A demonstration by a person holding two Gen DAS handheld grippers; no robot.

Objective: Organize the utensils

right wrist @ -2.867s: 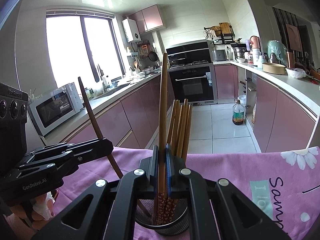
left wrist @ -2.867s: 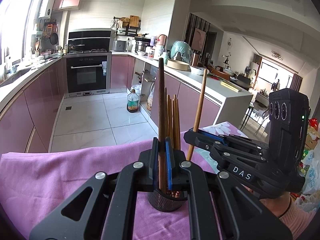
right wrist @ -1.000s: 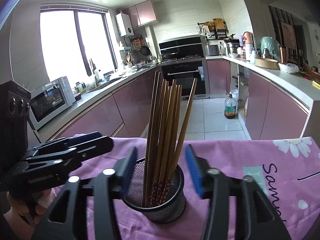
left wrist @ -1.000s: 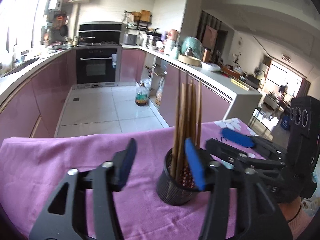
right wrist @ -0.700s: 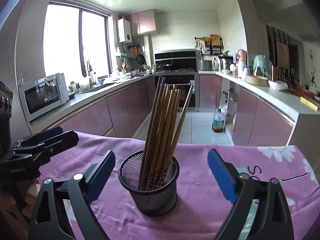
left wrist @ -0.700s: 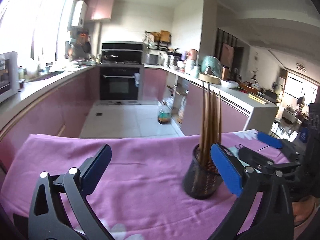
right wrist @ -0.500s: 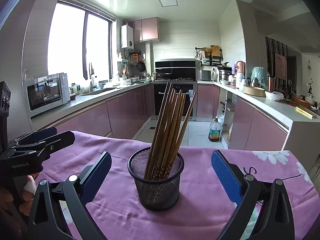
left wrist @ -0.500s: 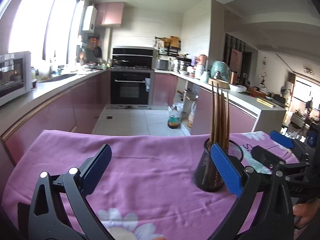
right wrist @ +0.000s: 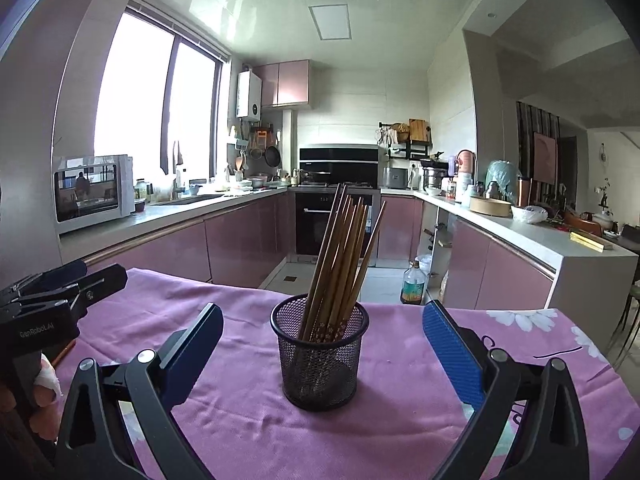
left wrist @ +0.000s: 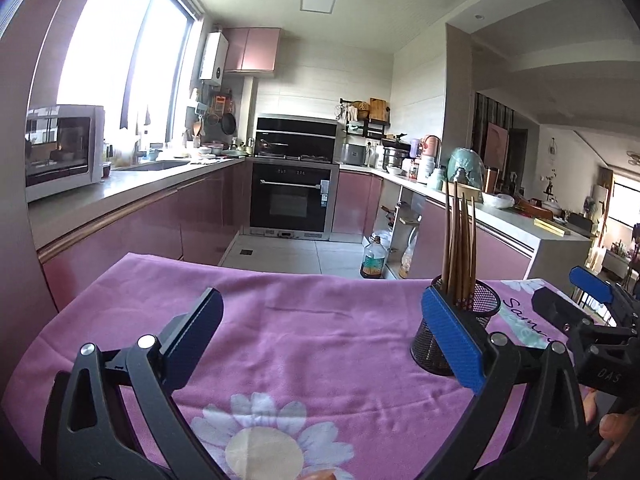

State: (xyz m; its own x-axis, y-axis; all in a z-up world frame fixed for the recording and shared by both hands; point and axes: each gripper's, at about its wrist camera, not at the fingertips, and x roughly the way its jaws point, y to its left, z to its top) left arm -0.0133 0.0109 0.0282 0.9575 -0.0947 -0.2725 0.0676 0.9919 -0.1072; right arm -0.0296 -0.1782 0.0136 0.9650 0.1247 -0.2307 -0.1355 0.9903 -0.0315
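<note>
I have both claws spread wide and holding nothing. My right gripper (right wrist: 320, 332) faces the black mesh holder (right wrist: 319, 356) squarely, its blue pads standing well apart on either side of the cup without touching it. My left gripper (left wrist: 320, 320) points at bare cloth, with the mesh holder (left wrist: 456, 330) off to its right, partly hidden behind its right pad (left wrist: 452, 340).

The chopsticks (right wrist: 340, 264) all stand in the holder, tips up, leaning as a loose bundle toward the right and back. I judge they fan out because the cup is wider than the bundle, so each stick rests against the rim or its neighbours. The holder sits on the purple flowered tablecloth (right wrist: 248, 404), roughly midway across the table and closer to its far edge than to me, which keeps it within reach of either claw.

I see no loose utensil lying on the cloth in either view, so I judge the gathering is finished or nearly so. The open jaws suit that: with nothing left to carry, I keep them clear of the sticks so that I cannot tip the light cup.
</note>
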